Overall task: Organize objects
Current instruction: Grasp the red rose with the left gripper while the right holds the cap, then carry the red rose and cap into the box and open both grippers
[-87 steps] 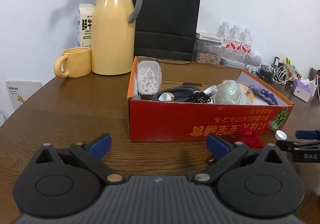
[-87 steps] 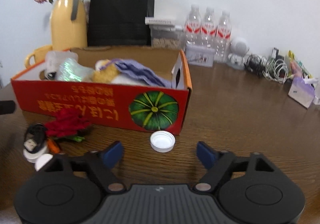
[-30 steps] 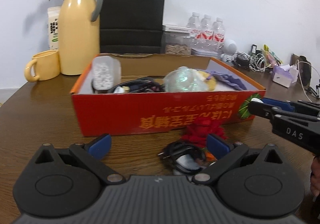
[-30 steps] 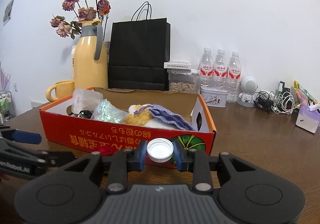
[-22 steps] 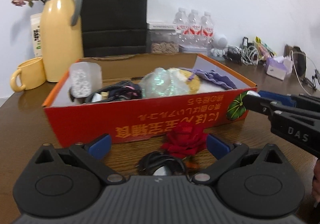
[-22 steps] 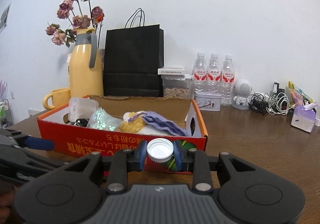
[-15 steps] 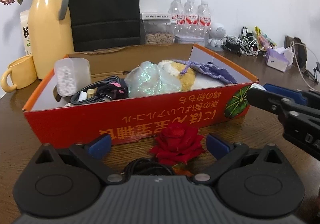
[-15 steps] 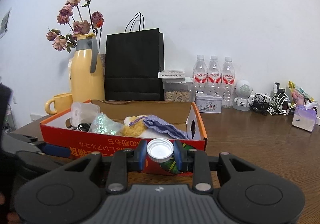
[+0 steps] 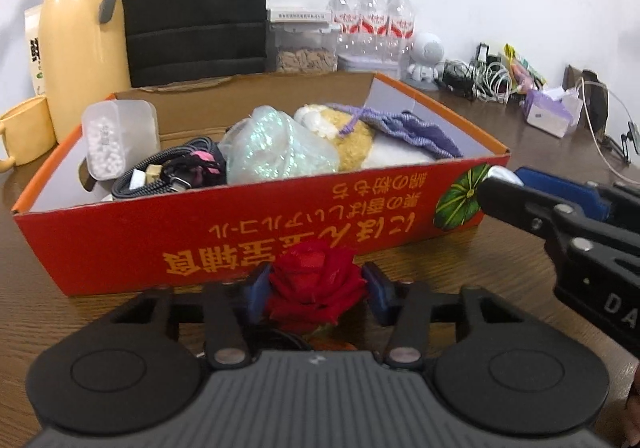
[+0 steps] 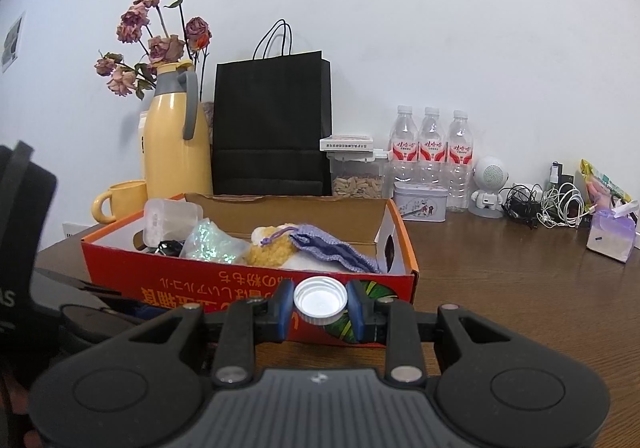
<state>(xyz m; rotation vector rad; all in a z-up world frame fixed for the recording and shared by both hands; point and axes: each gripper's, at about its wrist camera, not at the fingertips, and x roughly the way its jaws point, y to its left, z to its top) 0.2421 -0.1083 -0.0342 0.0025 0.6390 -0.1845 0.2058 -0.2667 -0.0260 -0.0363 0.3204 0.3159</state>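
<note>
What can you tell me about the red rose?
The red rose is a full bloom of layered, fabric-like petals, with a bit of green beneath. It sits low in front of the red box, facing up. The left tongs are closing around it, a blue pad at each side. A dark cable lies right behind it.

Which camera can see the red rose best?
The left wrist view. There the red rose sits big and sharp between the left gripper fingers, whose jaws are closing around it, just in front of the red box. The right wrist view does not show the rose; the right gripper blocks that spot.
</note>
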